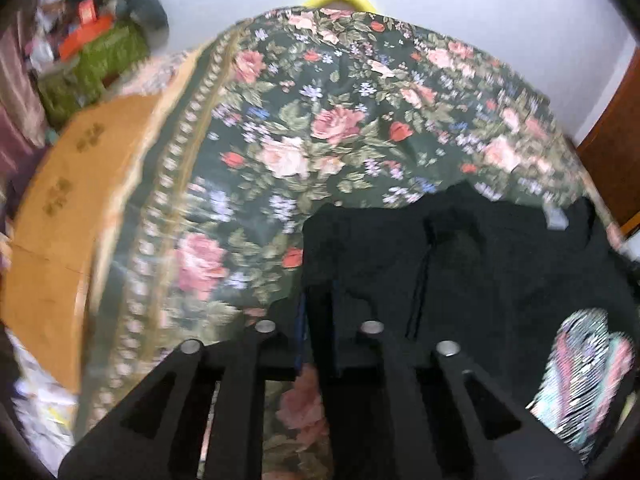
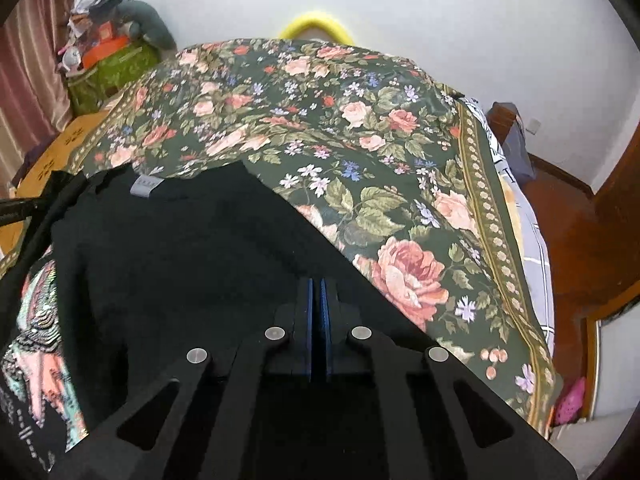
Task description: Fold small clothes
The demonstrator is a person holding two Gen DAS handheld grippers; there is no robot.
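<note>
A black garment [image 1: 480,272] [image 2: 180,260] lies spread on a dark green floral bedspread [image 1: 320,120] [image 2: 360,128], with a grey label [image 2: 146,186] at its far edge. My left gripper [image 1: 320,300] stands at the garment's left edge, its jaws drawn close with a fold of black cloth pinched between the blue pads. My right gripper [image 2: 317,296] sits at the garment's right edge. Its pads are almost touching, with only a thin dark sliver of cloth between them. The tips of both grippers are partly lost against the dark fabric.
A colourful patterned garment [image 1: 584,380] [image 2: 36,340] lies at the near side, partly under the black one. An orange wooden board [image 1: 60,220] borders the bed on the left, with a green bag [image 2: 108,68] and clutter behind it. Wooden floor [image 2: 580,240] lies to the right.
</note>
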